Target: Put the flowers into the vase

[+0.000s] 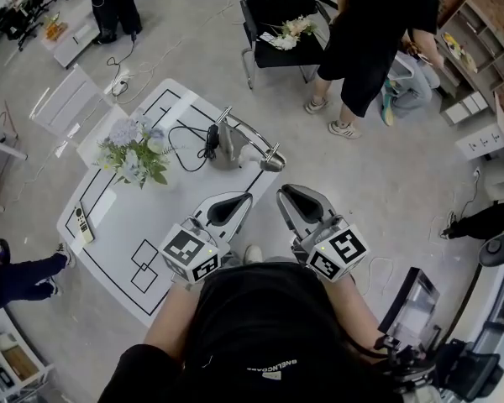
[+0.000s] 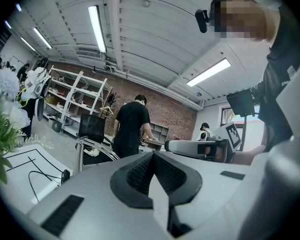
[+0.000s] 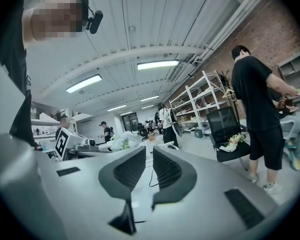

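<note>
A bunch of white and pale blue flowers with green leaves stands on the white table, to the left of and beyond both grippers; its leaves fill the left edge of the left gripper view. What holds it is hidden under the leaves. Another small bunch of flowers lies on a black chair across the floor, also seen in the right gripper view. My left gripper is shut and empty. My right gripper shows a narrow gap between its pads, with nothing in it.
A metal stand with a black cable sits on the table just ahead of the grippers. A small remote-like device lies near the table's left edge. A person in black stands by the chair. Shelves line the far wall.
</note>
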Demonstrator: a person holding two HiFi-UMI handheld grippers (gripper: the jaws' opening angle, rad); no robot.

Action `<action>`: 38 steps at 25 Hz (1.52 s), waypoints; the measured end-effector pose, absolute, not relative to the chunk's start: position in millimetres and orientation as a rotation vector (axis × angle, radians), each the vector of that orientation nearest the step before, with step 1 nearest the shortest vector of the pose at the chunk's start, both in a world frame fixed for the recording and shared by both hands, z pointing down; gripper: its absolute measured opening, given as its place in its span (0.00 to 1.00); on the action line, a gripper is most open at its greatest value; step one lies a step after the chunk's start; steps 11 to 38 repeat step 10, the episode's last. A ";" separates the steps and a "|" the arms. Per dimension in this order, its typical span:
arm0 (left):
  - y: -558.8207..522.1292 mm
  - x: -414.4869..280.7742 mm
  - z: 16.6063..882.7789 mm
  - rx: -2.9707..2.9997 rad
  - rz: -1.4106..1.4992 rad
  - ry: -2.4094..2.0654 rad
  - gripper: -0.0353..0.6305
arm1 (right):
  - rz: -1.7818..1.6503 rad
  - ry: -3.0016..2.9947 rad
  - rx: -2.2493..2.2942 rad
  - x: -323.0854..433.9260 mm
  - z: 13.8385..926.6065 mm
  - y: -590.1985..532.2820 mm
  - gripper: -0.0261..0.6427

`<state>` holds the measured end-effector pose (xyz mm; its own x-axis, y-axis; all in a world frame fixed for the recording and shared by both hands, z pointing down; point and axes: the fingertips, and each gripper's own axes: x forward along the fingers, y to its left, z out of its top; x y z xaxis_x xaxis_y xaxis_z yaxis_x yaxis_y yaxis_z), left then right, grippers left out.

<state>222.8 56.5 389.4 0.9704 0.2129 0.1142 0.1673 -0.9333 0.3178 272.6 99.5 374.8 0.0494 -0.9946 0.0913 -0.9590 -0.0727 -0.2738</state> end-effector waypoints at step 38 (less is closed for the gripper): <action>50.2 221.6 383.3 2.743 0.164 0.234 0.06 | -0.403 2.052 -2.149 269.9 373.9 98.0 0.12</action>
